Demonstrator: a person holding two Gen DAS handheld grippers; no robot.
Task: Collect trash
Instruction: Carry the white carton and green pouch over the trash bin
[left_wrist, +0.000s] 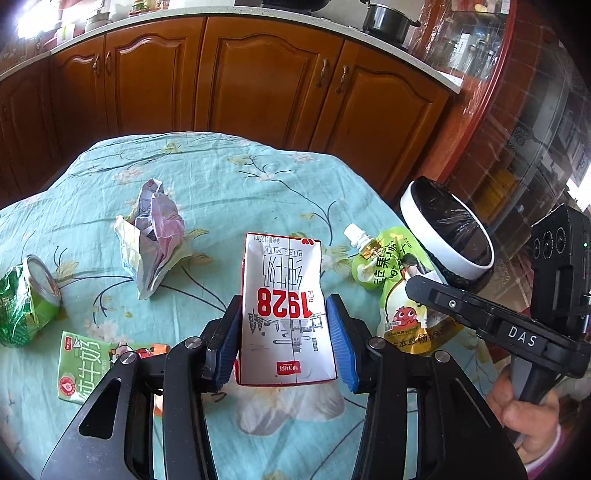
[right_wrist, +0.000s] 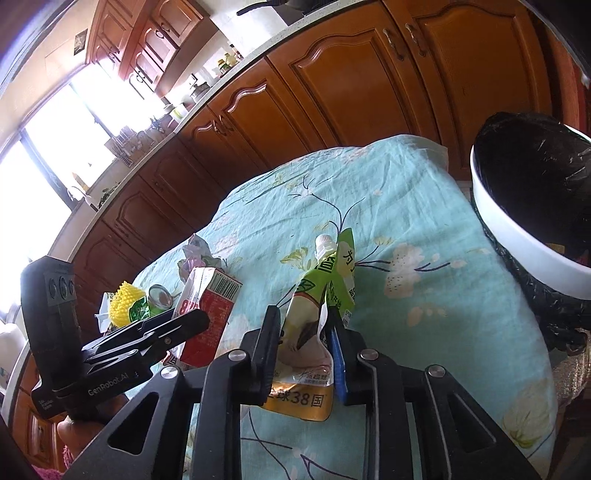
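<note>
Left gripper (left_wrist: 284, 321) grips a white-red milk carton (left_wrist: 286, 310) above the floral tablecloth (left_wrist: 221, 177). Right gripper (right_wrist: 303, 343) pinches a green spouted drink pouch (right_wrist: 317, 306). White bin (right_wrist: 517, 240) with black liner beside table; contents not discernible.

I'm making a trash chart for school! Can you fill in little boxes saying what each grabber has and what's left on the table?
left gripper: shut on milk carton
right gripper: shut on pouch
bin: white rim, black bag, beside the table
left on cloth: crumpled paper, crushed can, green carton
</note>
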